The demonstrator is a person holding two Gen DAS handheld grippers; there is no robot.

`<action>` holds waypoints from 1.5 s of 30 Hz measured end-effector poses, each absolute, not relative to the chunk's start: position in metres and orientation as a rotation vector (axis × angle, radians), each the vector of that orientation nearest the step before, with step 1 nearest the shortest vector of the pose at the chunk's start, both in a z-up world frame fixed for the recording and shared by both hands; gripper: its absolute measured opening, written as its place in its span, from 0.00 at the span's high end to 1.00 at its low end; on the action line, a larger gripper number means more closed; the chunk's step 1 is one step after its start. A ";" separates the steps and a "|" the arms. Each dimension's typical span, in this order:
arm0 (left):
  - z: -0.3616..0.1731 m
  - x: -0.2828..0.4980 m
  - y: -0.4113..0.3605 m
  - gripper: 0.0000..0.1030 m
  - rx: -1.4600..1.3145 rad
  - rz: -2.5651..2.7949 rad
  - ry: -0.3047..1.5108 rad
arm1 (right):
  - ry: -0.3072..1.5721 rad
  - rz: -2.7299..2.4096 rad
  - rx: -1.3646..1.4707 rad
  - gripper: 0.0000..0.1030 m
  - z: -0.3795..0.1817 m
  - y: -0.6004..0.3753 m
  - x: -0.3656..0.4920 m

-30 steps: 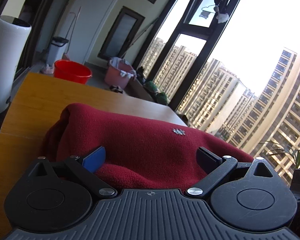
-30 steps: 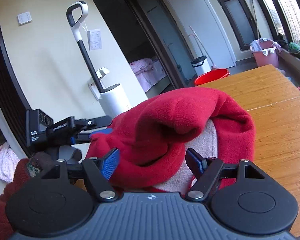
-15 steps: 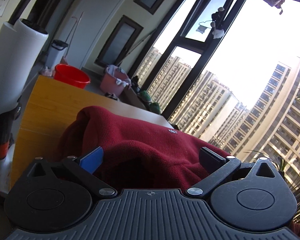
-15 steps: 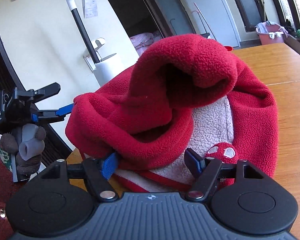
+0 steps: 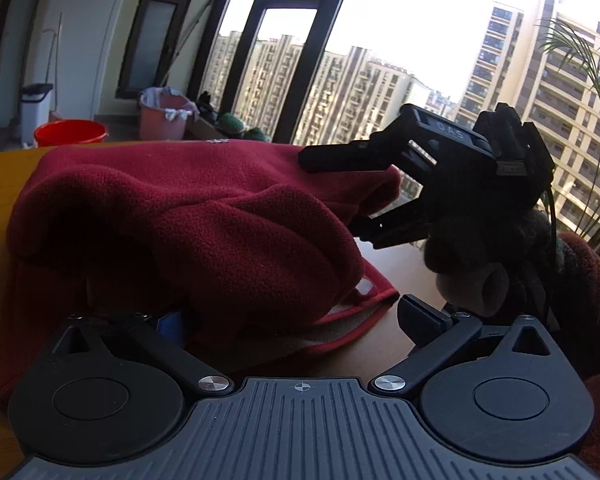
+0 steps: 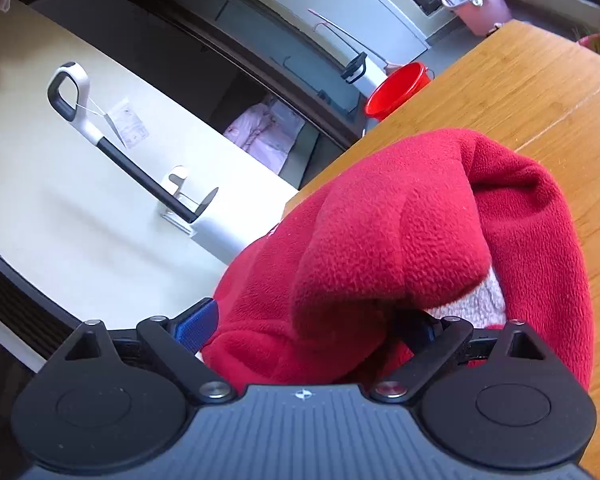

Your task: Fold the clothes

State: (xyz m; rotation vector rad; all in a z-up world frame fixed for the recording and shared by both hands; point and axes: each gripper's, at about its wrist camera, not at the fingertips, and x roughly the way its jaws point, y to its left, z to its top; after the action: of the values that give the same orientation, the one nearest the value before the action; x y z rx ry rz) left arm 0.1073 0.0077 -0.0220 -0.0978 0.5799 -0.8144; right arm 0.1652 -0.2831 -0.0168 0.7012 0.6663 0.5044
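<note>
Red fleece garment sits bunched on the wooden worktop, one thick fold rolled over the top, pale lining and a trimmed hem showing at the near edge. Not flat, not squared yet.

Right gripper: fingers have just been opening and stand wide, fleece bulging between them; I don't see the pads pressing it, so I read that as released. From the left camera its fingers are spread at the far side of the pile.

Left gripper: fingers wide apart, the blue one tucked under the cloth edge, the other clear over bare worktop. No clamp.

My read: mid-fold, a flap just laid over and let go. Next I'd need to pull both sets of fingers clear without dragging the fleece, then re-grip an edge for the next fold or press the bulge down. Thick pile likely springs back.

Behind: red bucket, pink bucket.
</note>
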 end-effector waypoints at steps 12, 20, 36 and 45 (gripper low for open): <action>-0.032 0.140 -0.015 0.00 -0.117 -0.715 0.575 | 0.441 0.607 0.451 0.74 0.045 -0.261 0.184; -0.067 0.162 -0.032 0.00 -0.027 -0.440 0.539 | 0.533 0.565 0.590 0.75 -0.007 -0.287 0.160; 0.019 0.132 0.075 0.00 -0.263 -0.587 0.361 | 0.581 0.520 0.722 0.73 -0.059 -0.298 0.128; -0.025 0.190 0.046 0.00 -0.127 -0.470 0.522 | 0.615 0.411 0.498 0.30 -0.052 -0.293 0.109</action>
State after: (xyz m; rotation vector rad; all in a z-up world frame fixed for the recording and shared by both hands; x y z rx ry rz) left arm 0.1902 0.0464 -0.0248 -0.1267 0.5224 -0.4700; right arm 0.1088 -0.2934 -0.0520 0.4985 0.6149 0.4107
